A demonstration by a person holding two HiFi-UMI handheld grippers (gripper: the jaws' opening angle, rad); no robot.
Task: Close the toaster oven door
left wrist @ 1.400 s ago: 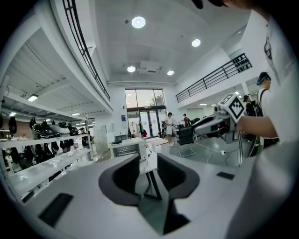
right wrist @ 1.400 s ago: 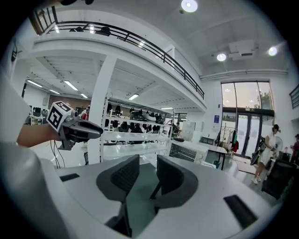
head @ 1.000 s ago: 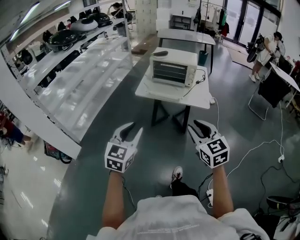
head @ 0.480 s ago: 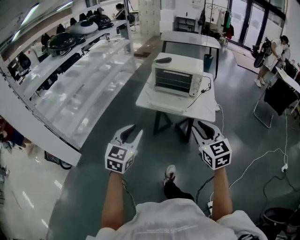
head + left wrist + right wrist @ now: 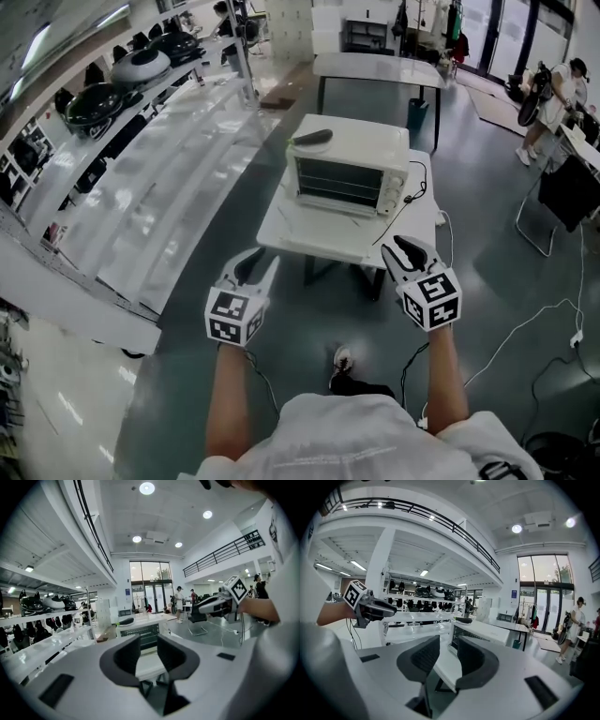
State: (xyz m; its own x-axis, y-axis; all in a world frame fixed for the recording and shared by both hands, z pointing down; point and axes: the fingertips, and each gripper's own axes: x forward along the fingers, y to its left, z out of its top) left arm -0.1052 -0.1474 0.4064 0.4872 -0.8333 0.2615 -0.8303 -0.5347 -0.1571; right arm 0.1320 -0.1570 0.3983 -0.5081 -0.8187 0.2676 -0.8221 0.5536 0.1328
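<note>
A white toaster oven (image 5: pixel 349 172) stands on a small white table (image 5: pixel 291 234) ahead of me, and it also shows as the toaster oven (image 5: pixel 140 631) in the left gripper view. Its front shows the racks, and the door looks folded down flat before it. A dark object (image 5: pixel 312 137) lies on its top. My left gripper (image 5: pixel 262 262) hovers over the floor short of the table's near edge, open and empty. My right gripper (image 5: pixel 394 248) is level with the table's near right corner, also open with nothing between its fingers.
Long white shelves (image 5: pixel 169 187) with dark appliances run along the left. A black cable (image 5: pixel 412 187) trails from the oven over the table's right side. A second table (image 5: pixel 375 67) stands behind. A person (image 5: pixel 562 84) and a chair (image 5: pixel 562 197) are at the far right; cords (image 5: pixel 525 328) cross the floor.
I have stepped forward: the table and oven have come nearer and larger in the head view. Both grippers stay held out in front, jaws unchanged.
</note>
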